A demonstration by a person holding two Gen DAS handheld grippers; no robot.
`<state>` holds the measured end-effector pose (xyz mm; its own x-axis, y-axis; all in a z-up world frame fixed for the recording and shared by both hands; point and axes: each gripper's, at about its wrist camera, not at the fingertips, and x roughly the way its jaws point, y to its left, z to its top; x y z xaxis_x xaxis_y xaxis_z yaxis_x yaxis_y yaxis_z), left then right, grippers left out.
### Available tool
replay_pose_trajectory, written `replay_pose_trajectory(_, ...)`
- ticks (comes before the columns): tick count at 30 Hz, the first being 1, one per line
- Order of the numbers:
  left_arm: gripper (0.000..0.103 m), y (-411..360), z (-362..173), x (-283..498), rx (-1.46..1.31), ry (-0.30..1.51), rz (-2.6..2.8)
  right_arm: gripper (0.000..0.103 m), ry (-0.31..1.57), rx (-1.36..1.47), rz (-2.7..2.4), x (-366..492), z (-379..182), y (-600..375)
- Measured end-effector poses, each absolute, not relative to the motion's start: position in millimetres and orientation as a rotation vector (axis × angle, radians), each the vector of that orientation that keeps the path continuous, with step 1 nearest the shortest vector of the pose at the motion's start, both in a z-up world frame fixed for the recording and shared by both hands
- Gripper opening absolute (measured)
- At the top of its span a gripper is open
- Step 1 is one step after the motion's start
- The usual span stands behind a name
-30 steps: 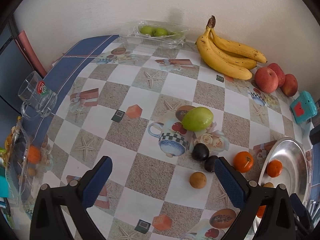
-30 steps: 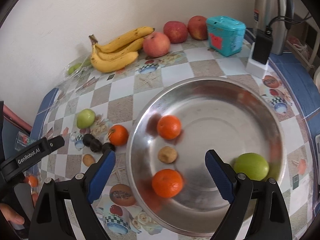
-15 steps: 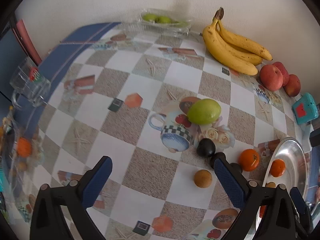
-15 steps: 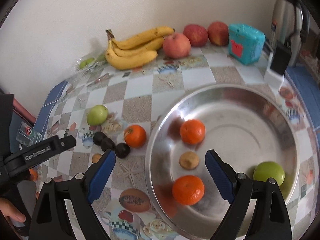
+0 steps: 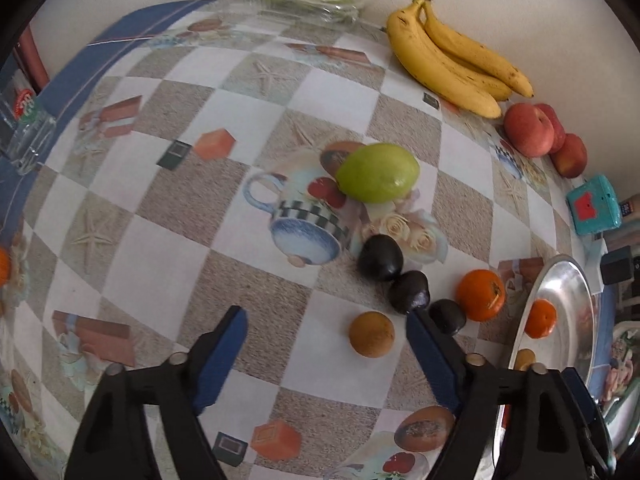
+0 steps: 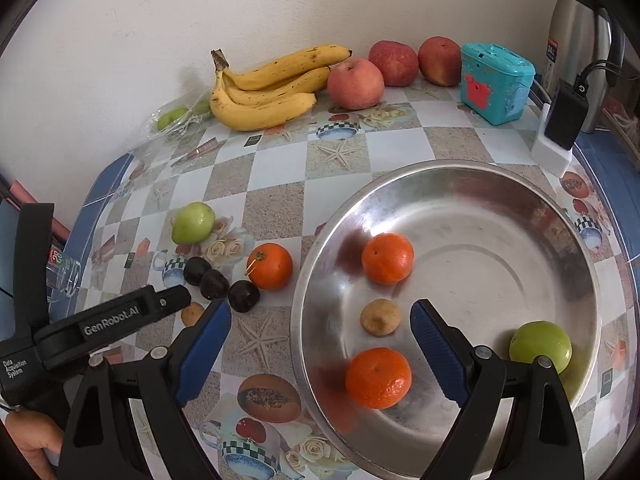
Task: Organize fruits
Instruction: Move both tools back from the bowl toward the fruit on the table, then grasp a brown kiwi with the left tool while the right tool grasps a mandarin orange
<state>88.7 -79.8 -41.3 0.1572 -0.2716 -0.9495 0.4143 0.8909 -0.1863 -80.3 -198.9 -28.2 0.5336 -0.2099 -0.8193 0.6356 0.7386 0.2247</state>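
The left gripper (image 5: 324,320) has just been narrowing its fingers, which remain spread with only bare counter (image 5: 152,264) between them; the small brown fruit (image 5: 371,334) lies just inside the right finger, whose tip sits by the dark plums (image 5: 409,292). Open checkered surface stretches left of that fruit; an orange (image 5: 480,294) and the steel bowl (image 5: 560,280) crowd its other side. The right gripper (image 6: 320,320) hangs spread and empty over the bowl's near rim (image 6: 304,288), above two oranges and a brown fruit. Bananas (image 6: 268,92) line the far wall.

Plain off-white wall (image 6: 160,20), table under a checkered printed oilcloth (image 5: 168,248) with blue border, soft daylight
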Motion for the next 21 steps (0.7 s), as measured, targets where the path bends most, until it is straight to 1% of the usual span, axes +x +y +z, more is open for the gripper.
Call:
replay_pose_trajectory(1,0.076,-81,-42,88,0.128,1.329,-0.5,0.091,0.876,0.543,-0.535,-80,-29,-199)
replay_pose_trajectory(4,0.066,-85,-43,86,0.124,1.337,-0.529,0.091,0.88,0.546,-0.54,-80,-30,-199)
replay_pose_trajectory(6,0.055,-87,-44,84,0.132,1.338,-0.541,0.091,0.869,0.555,-0.542,-81,-29,-200)
replay_pose_trajectory(12,0.037,-93,-45,81,0.144,1.344,-0.573,0.091,0.846,0.528,-0.548,-81,-22,-198)
replay_pose_trajectory(13,0.036,-93,-45,80,0.148,1.342,-0.577,0.091,0.841,0.522,-0.55,-81,-21,-198)
replay_pose_trajectory(15,0.028,-94,-44,79,0.149,1.341,-0.59,0.091,0.829,0.51,-0.549,-81,-18,-197)
replay_pose_trajectory(21,0.027,-96,-39,77,0.154,1.328,-0.607,0.091,0.808,0.488,-0.551,-80,-13,-195)
